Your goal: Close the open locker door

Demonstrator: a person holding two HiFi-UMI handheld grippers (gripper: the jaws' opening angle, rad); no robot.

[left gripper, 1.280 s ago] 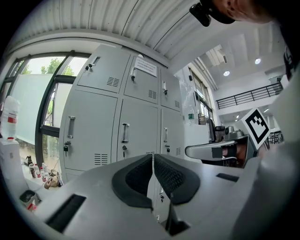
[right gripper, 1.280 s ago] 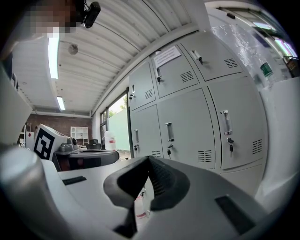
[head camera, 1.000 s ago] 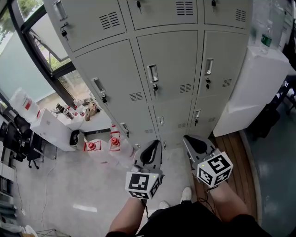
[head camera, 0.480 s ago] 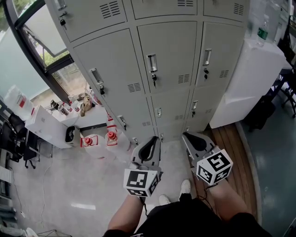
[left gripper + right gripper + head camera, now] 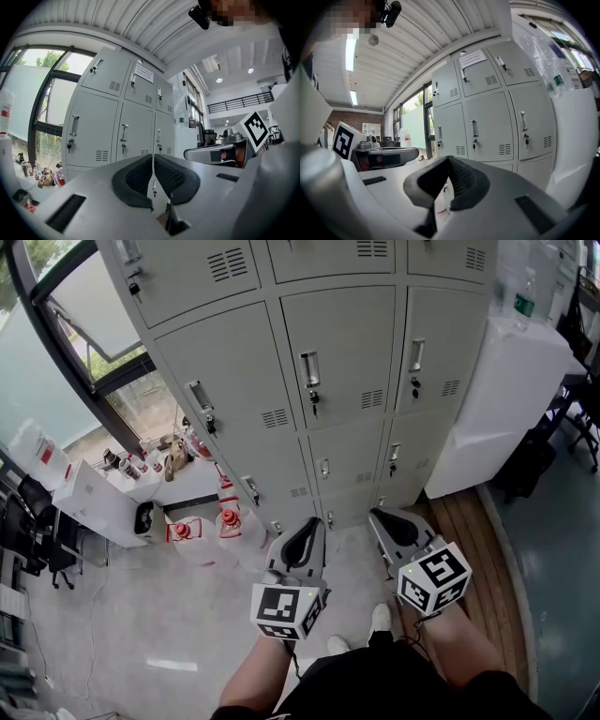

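Note:
A bank of grey lockers (image 5: pixel 342 362) stands ahead, with handles and keys on each door. Every door that I see lies flush; none stands visibly open. My left gripper (image 5: pixel 302 542) is held level in front of the lower lockers, its jaws shut with nothing between them. My right gripper (image 5: pixel 389 524) is beside it, apart from the lockers, also shut and empty. The left gripper view shows its ribbed pads (image 5: pixel 140 176) pressed together before the locker doors (image 5: pixel 93 131). In the right gripper view the pads (image 5: pixel 461 180) meet in front of the doors (image 5: pixel 492 126).
A white cabinet (image 5: pixel 511 409) with a bottle (image 5: pixel 525 296) on top stands right of the lockers, on a wooden platform (image 5: pixel 469 531). Red-capped jugs (image 5: pixel 230 521) and a white box (image 5: pixel 94 502) sit on the floor at the left, under a window (image 5: pixel 84 315).
The lockers have slid slightly up in the head view and the person's feet have shifted. Both grippers keep the same pose side by side, still shut.

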